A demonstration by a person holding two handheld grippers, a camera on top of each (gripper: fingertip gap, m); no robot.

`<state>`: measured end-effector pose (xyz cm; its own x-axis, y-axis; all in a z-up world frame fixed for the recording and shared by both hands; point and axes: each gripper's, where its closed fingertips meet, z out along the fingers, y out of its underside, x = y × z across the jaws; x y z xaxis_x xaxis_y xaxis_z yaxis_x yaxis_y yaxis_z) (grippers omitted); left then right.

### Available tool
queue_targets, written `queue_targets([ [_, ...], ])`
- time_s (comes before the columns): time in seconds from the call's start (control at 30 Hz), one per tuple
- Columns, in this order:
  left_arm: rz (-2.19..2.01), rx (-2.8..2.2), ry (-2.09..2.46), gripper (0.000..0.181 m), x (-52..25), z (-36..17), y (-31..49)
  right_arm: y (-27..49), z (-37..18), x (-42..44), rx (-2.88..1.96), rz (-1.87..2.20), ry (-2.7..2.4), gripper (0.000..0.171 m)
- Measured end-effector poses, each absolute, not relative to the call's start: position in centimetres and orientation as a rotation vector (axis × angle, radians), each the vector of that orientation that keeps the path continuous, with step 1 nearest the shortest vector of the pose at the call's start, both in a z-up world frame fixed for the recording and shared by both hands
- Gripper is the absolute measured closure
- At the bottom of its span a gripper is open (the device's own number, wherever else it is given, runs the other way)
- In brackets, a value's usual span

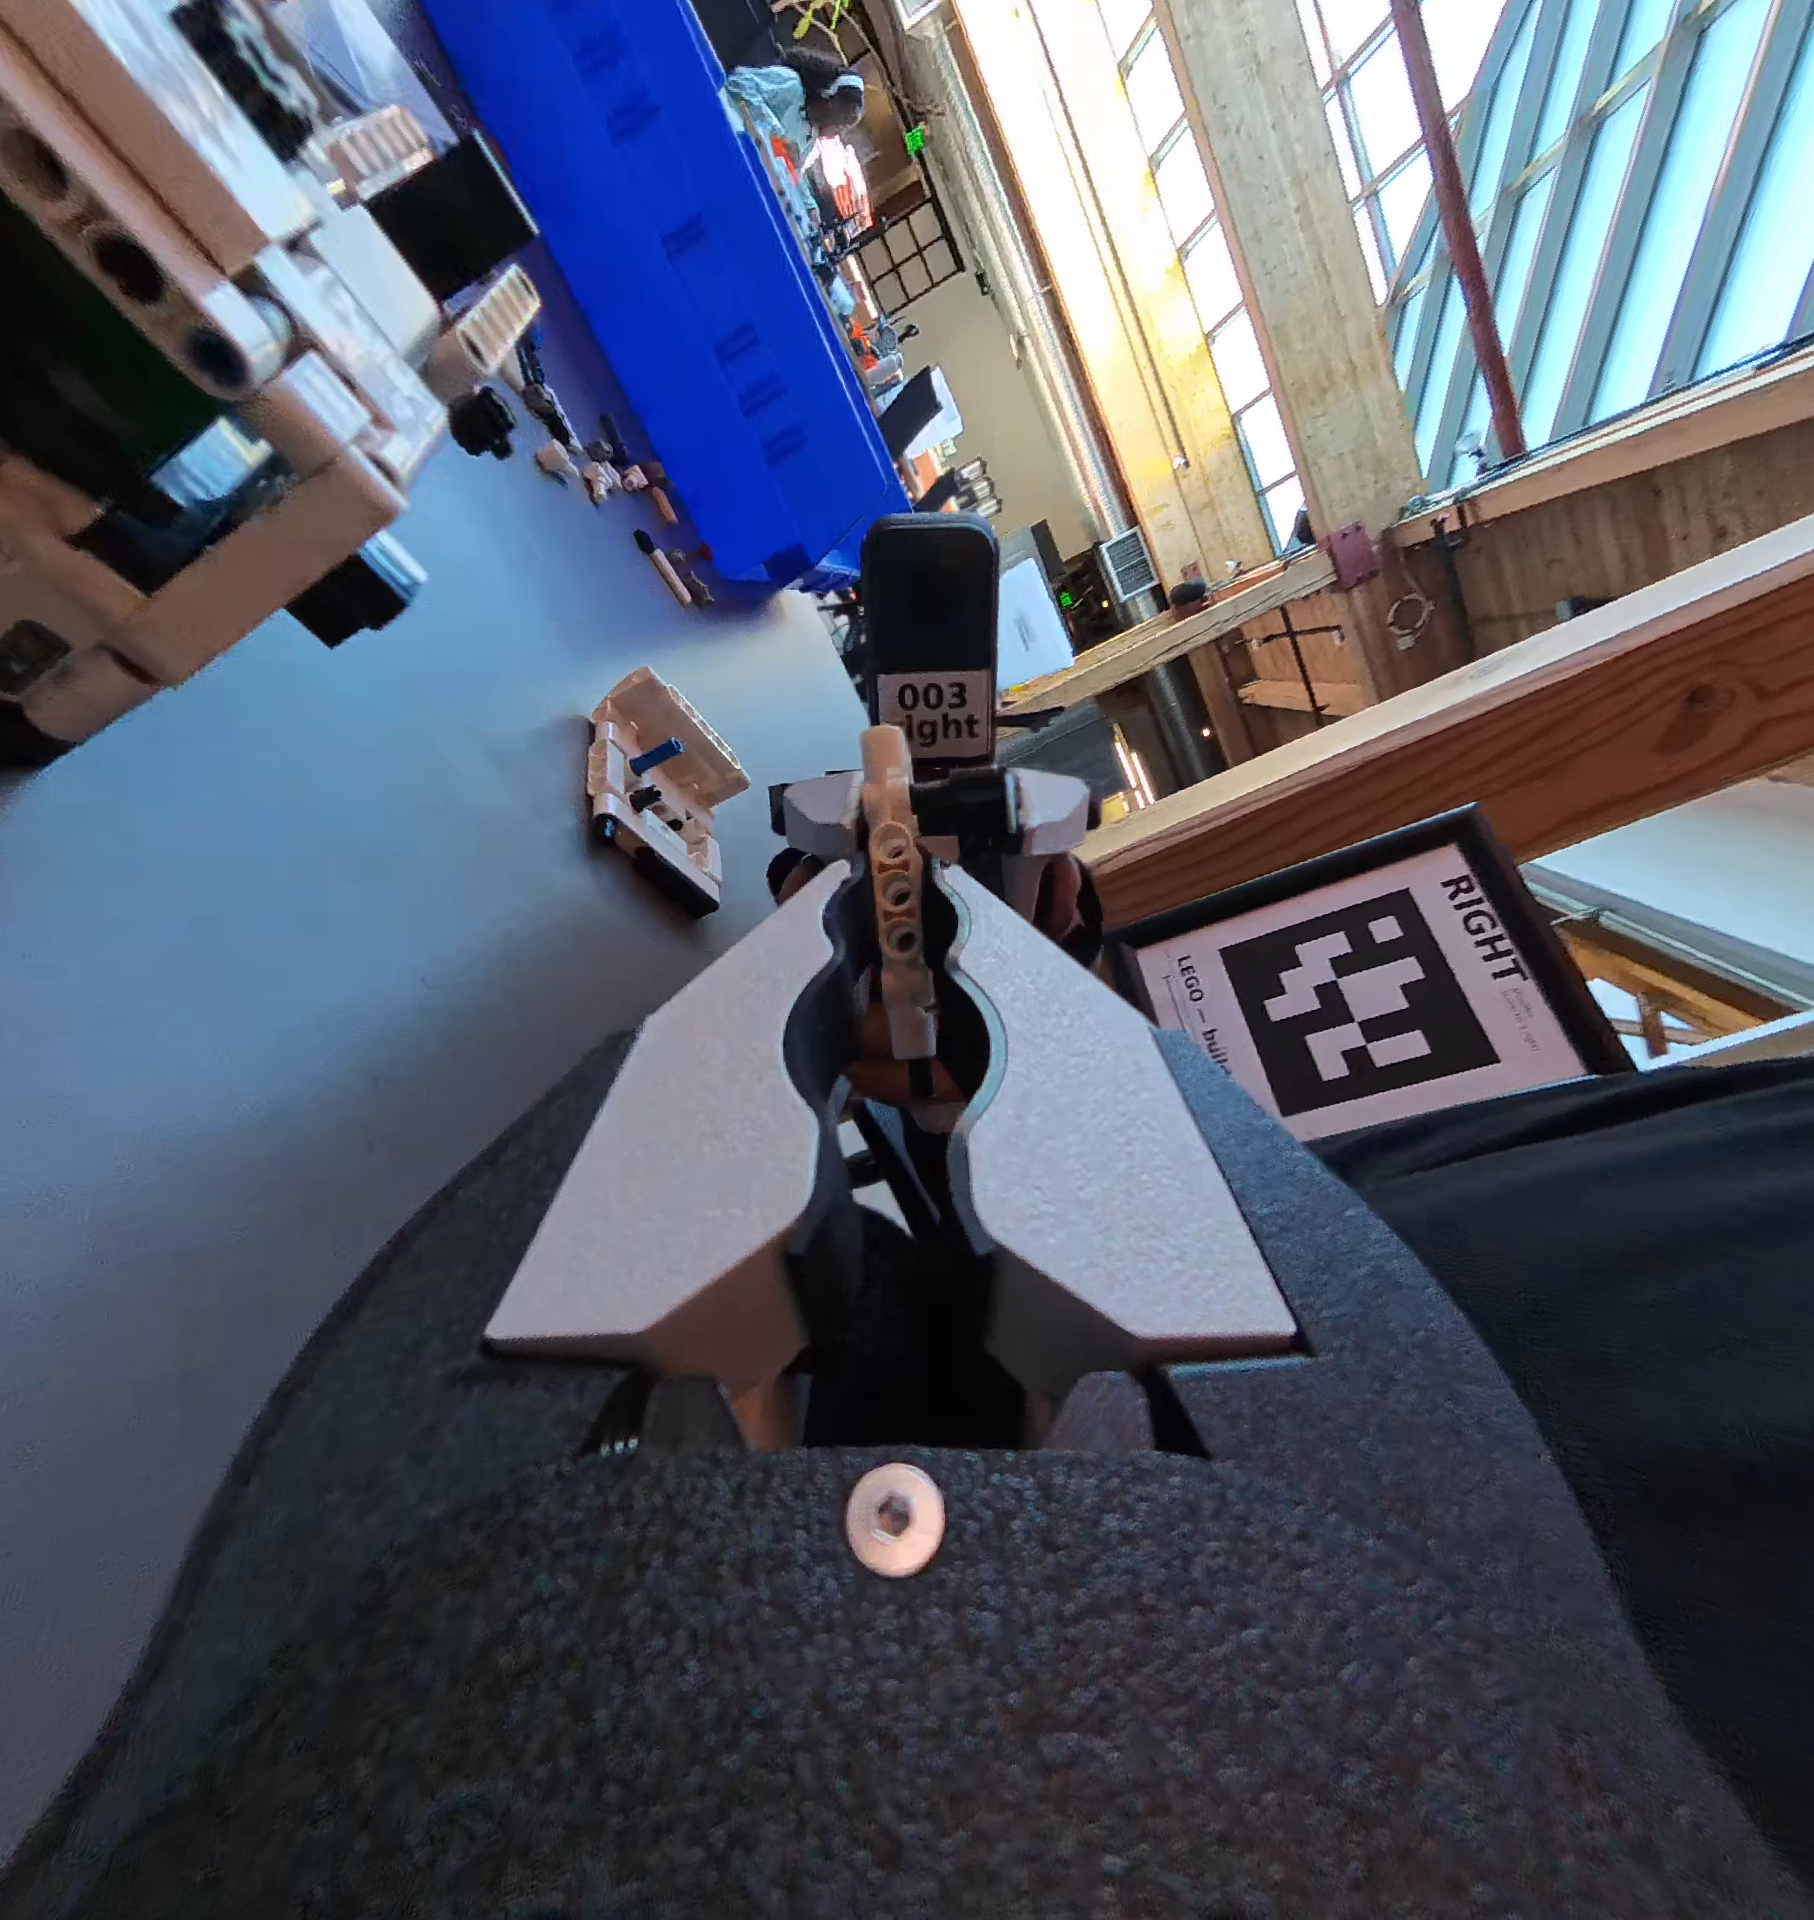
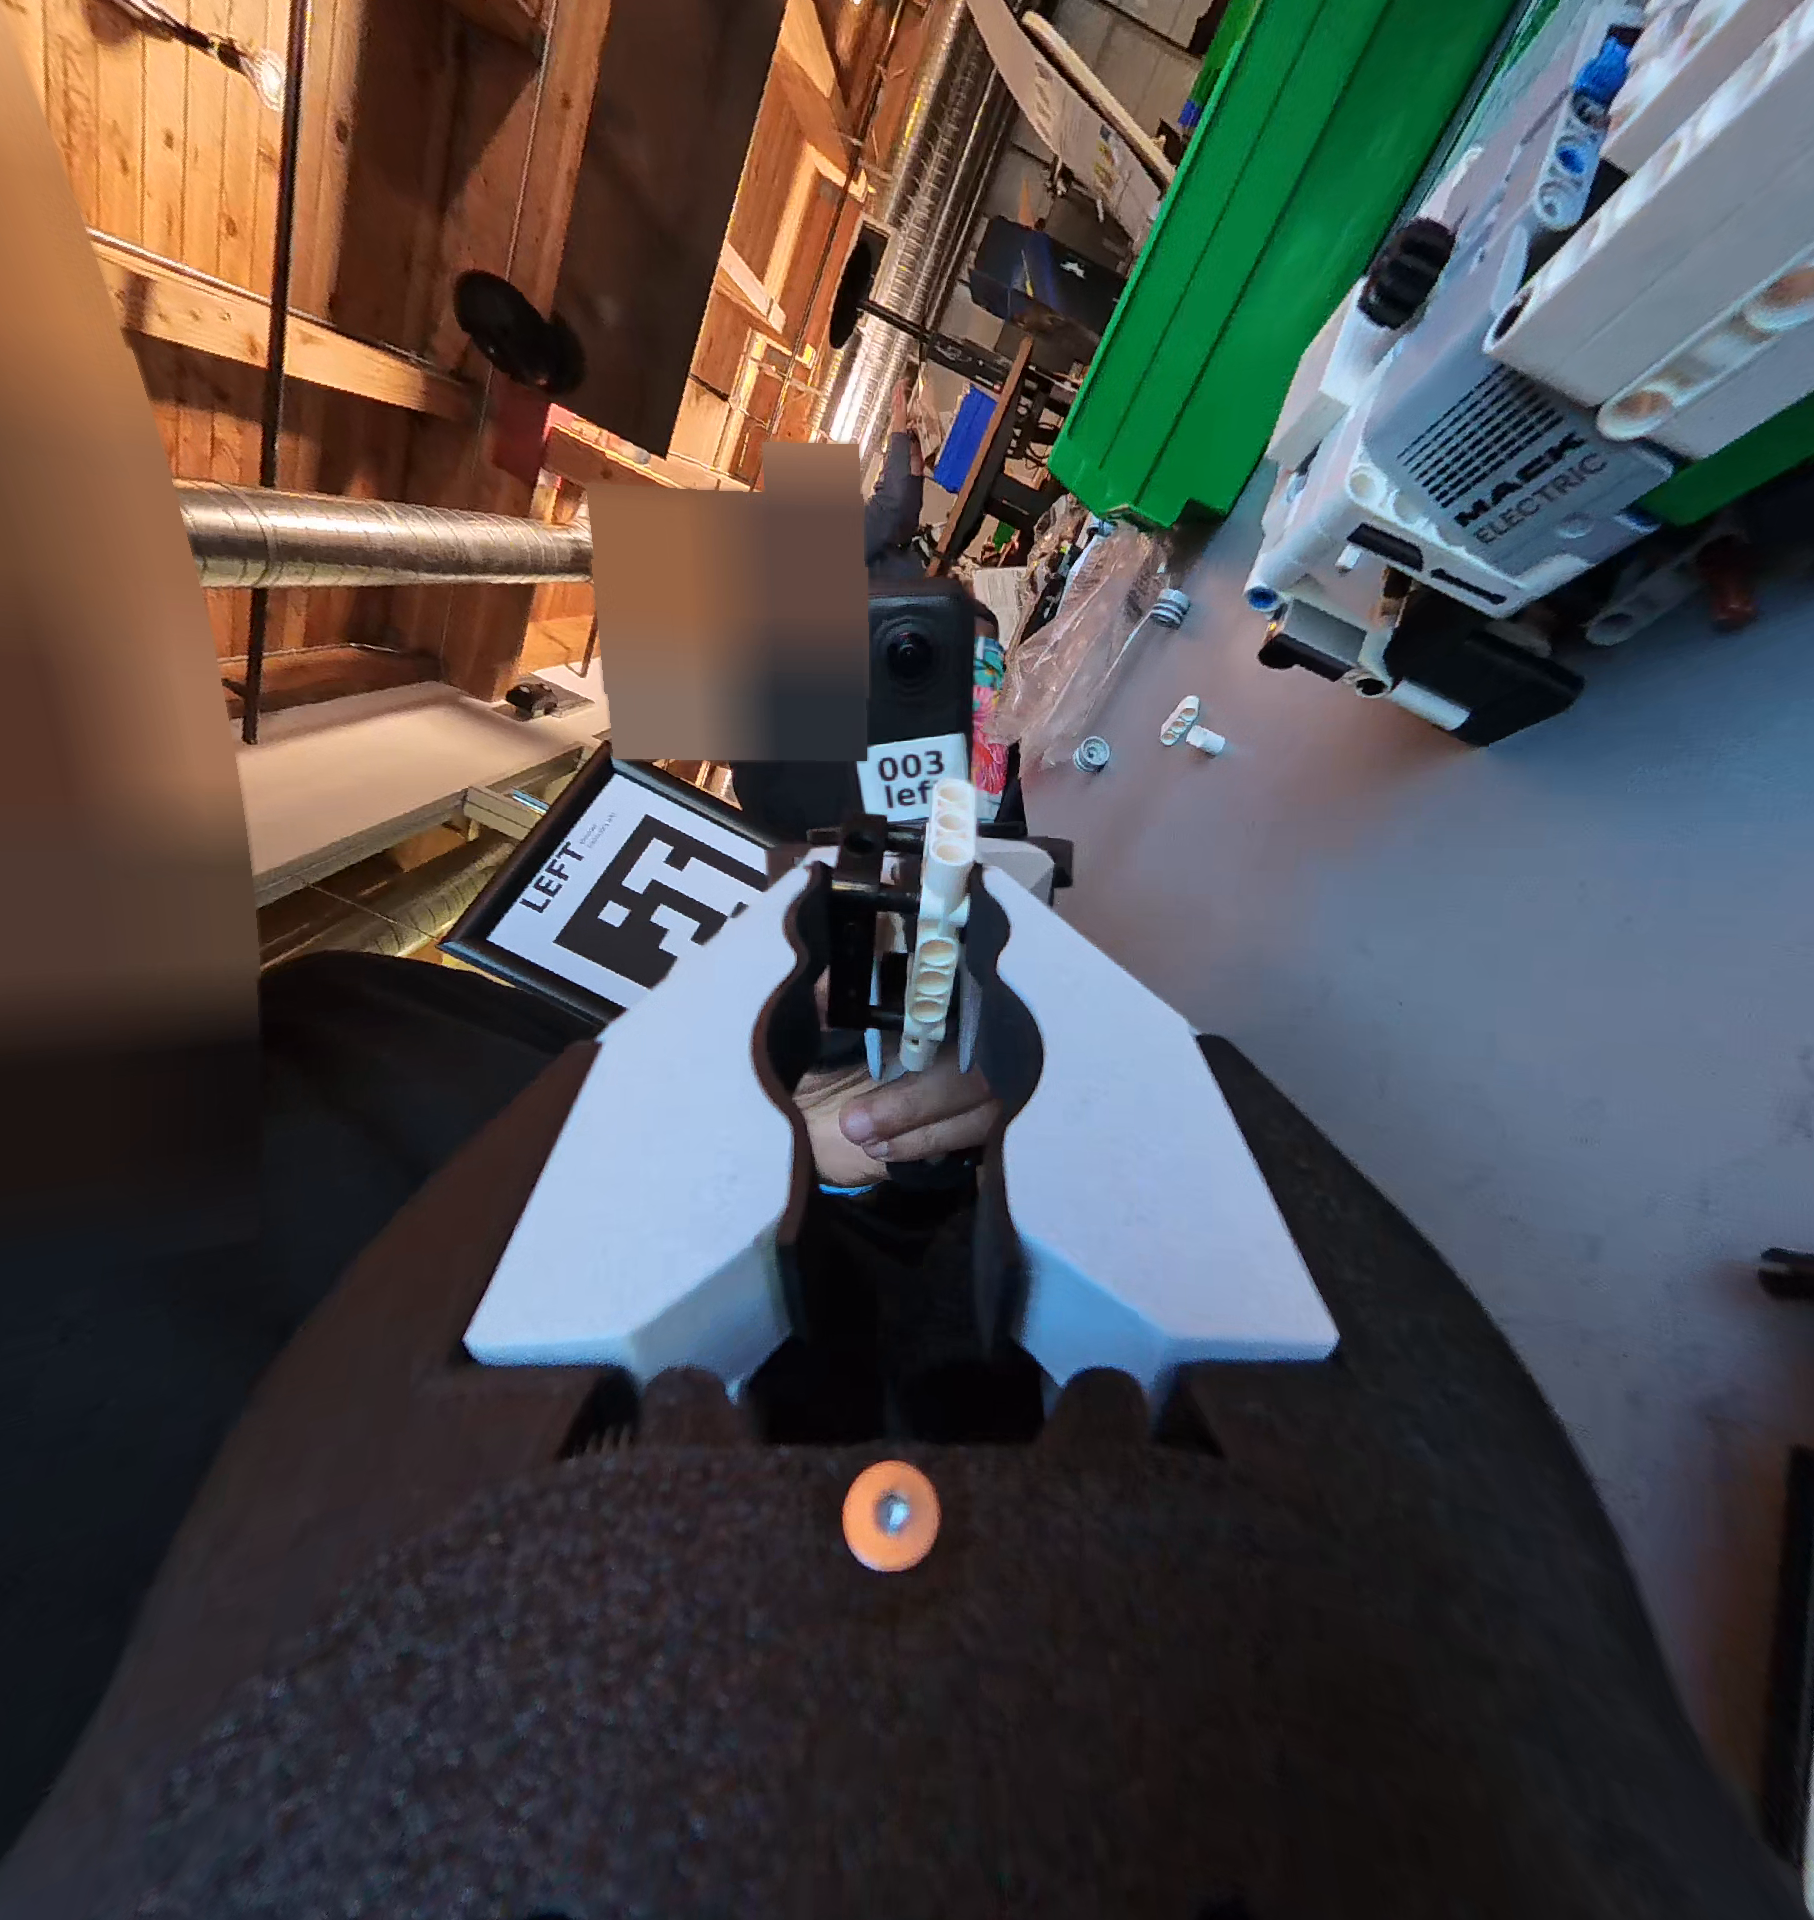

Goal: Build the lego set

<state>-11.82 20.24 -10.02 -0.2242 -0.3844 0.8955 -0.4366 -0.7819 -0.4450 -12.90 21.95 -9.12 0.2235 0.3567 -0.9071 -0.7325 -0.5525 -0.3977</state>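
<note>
In your left wrist view, your left tool (image 1: 898, 935) is closed on a white holed beam (image 1: 895, 904), held in the air above the grey table (image 1: 259, 987). The right tool (image 1: 934, 810) faces it just beyond. A small white sub-assembly (image 1: 664, 784) lies on the table nearby.

In your right wrist view, your right tool (image 2: 898, 935) is nearly closed around the white holed beam (image 2: 939, 925) and a black piece (image 2: 851, 935) pinned beside it; whether it grips them you cannot tell. The white truck model (image 2: 1505, 468) stands on the table (image 2: 1402, 987), well apart.

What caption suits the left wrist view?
Left gripper clamps a white holed beam, facing the right gripper above a grey table.
</note>
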Motion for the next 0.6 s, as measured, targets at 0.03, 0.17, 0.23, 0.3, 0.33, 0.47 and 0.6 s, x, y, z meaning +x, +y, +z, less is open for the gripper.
queue_targets([
  [0.03,2.2,1.943,-1.05,0.175,-11.85,-10.02,20.17,21.85,-9.1,-12.94,-1.587,1.487,0.347,0.147],
  [0.17,2.203,1.981,-1.204,0.174,-11.93,-9.6,19.96,21.56,-8.6,-13.07,-1.583,1.465,0.286,0.147],
  [0.23,2.219,1.979,-1.225,0.174,-11.82,-9.31,19.83,21.47,-8.27,-12.95,-1.555,1.481,0.284,0.147],
  [0.3,2.217,1.987,-1.231,0.174,-11.7,-9.46,19.79,21.45,-8.43,-12.78,-1.562,1.502,0.301,0.147],
  [0.33,2.223,1.983,-1.22,0.174,-11.7,-9.44,19.8,21.48,-8.43,-12.74,-1.561,1.512,0.317,0.147],
  [0.47,2.238,1.969,-1.167,0.174,-11.74,-9.35,19.85,21.62,-8.23,-12.69,-1.533,1.529,0.36,0.147],
  [0.6,2.229,1.977,-1.102,0.174,-11.75,-9.74,19.93,21.71,-8.61,-12.71,-1.542,1.546,0.396,0.147],
])
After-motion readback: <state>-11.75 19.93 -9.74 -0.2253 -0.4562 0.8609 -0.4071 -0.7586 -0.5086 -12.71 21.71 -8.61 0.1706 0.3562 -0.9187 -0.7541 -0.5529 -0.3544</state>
